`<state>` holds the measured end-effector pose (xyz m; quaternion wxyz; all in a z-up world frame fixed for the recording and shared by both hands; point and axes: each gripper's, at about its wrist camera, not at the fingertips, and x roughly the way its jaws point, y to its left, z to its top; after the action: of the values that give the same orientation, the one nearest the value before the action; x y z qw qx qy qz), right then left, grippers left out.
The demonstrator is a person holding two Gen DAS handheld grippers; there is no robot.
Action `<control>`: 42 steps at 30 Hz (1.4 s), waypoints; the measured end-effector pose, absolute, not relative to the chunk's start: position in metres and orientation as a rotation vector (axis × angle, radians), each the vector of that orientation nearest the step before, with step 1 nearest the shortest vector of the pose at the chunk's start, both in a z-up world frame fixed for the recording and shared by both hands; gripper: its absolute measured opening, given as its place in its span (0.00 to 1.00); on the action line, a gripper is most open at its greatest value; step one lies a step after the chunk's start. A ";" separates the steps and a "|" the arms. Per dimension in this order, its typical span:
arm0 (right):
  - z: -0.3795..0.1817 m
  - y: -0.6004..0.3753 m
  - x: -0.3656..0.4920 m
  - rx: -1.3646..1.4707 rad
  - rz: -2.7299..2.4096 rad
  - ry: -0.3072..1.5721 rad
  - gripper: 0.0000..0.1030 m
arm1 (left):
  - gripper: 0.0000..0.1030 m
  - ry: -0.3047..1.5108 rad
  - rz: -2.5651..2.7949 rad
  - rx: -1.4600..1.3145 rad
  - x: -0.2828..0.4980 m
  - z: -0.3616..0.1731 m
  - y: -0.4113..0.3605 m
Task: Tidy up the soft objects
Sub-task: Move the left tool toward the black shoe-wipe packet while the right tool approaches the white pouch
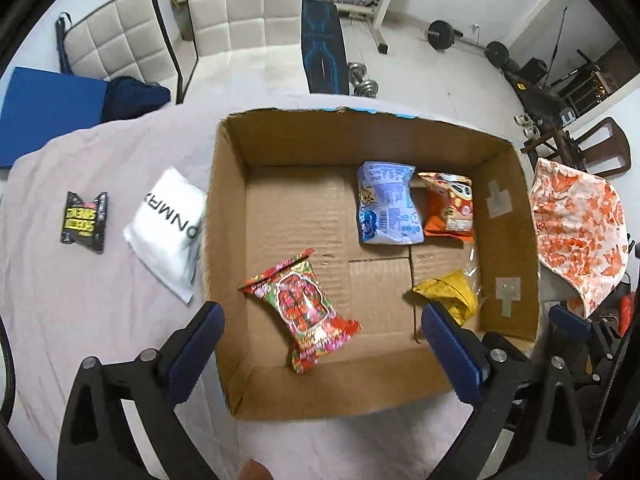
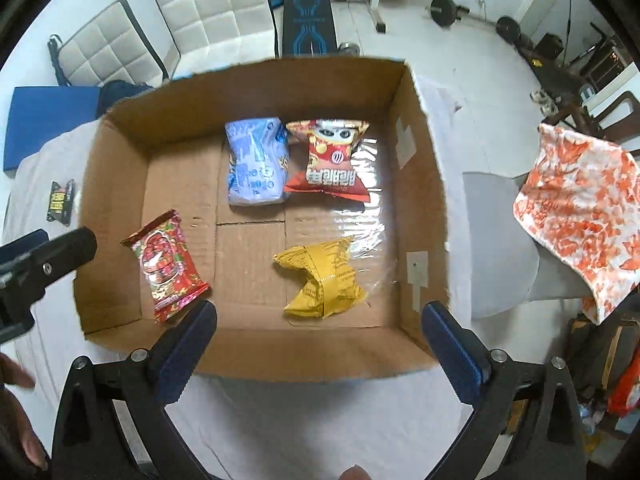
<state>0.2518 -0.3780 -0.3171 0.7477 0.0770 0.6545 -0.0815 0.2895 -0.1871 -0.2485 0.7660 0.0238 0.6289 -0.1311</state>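
An open cardboard box (image 1: pixel 228 208) (image 2: pixel 424 184) sits on a pale cloth-covered table. Inside lie a red flowery packet (image 1: pixel 306 312) (image 2: pixel 166 266), a light blue packet (image 1: pixel 386 204) (image 2: pixel 256 162), an orange-red snack bag (image 1: pixel 450 206) (image 2: pixel 330 160) and a crumpled yellow packet (image 1: pixel 450 290) (image 2: pixel 320 280). Left of the box on the cloth lie a white pouch (image 1: pixel 168 228) and a black-and-yellow packet (image 1: pixel 84 222) (image 2: pixel 60 200). My left gripper (image 1: pixel 320 332) is open and empty above the box's near edge. My right gripper (image 2: pixel 320 328) is open and empty over the near wall.
An orange-and-white patterned cloth (image 1: pixel 580 236) (image 2: pixel 580 216) hangs to the right of the box. A blue board (image 1: pixel 44 120) lies at the table's far left. White padded chairs (image 1: pixel 240 8) and gym weights (image 1: pixel 440 34) stand behind. The left gripper's body (image 2: pixel 36 268) shows at the left.
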 end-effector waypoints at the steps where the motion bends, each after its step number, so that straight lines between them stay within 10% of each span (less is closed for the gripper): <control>1: -0.312 -0.377 0.249 0.166 -0.181 1.421 1.00 | 0.98 1.347 -0.277 0.058 0.282 -0.242 -0.187; 24: -0.200 -0.366 0.150 0.164 -0.104 1.219 1.00 | 0.98 1.185 -0.206 -0.001 0.185 -0.155 -0.152; 42: -0.196 -0.155 0.285 0.076 0.251 1.307 1.00 | 0.98 1.322 0.089 -0.306 0.307 -0.190 0.105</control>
<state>0.2853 -0.1548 -0.1956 0.7861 0.0353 0.6061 0.1163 0.3072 0.1052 -0.1903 0.7776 -0.1413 0.6112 0.0412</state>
